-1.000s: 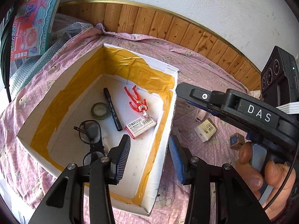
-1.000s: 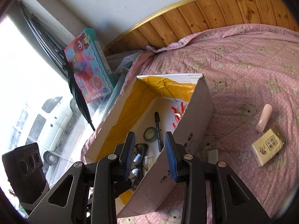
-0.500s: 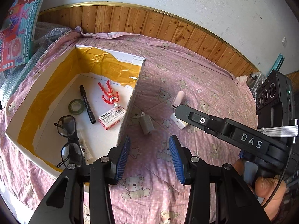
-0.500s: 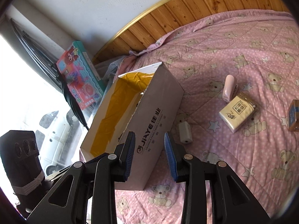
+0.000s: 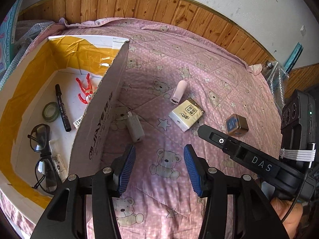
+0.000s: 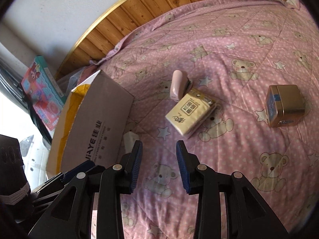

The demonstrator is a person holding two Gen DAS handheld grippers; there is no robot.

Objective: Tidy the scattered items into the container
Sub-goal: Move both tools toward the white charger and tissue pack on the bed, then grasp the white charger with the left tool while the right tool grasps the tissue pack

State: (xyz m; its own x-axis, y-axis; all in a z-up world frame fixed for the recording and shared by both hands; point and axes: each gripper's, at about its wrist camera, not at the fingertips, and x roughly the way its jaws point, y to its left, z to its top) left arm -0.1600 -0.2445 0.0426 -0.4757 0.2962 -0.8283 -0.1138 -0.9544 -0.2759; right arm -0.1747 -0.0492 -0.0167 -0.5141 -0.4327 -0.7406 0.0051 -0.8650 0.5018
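Tongs (image 5: 159, 166) (image 6: 159, 163) both spread, empty, above bedspread (image 5: 199, 69)

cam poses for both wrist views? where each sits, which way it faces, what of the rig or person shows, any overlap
Left wrist: on the left gripper, above the pink bedspread, facing the wood-panelled wall; sees into the cardboard box at left. Own open fingers show, plus the right gripper's body and a hand at lower right.
Right wrist: on the right gripper, facing the same bedspread; box's outer wall at left. Own open fingers show.
Shared: box, tissue pack, pink stapler, gold tin.
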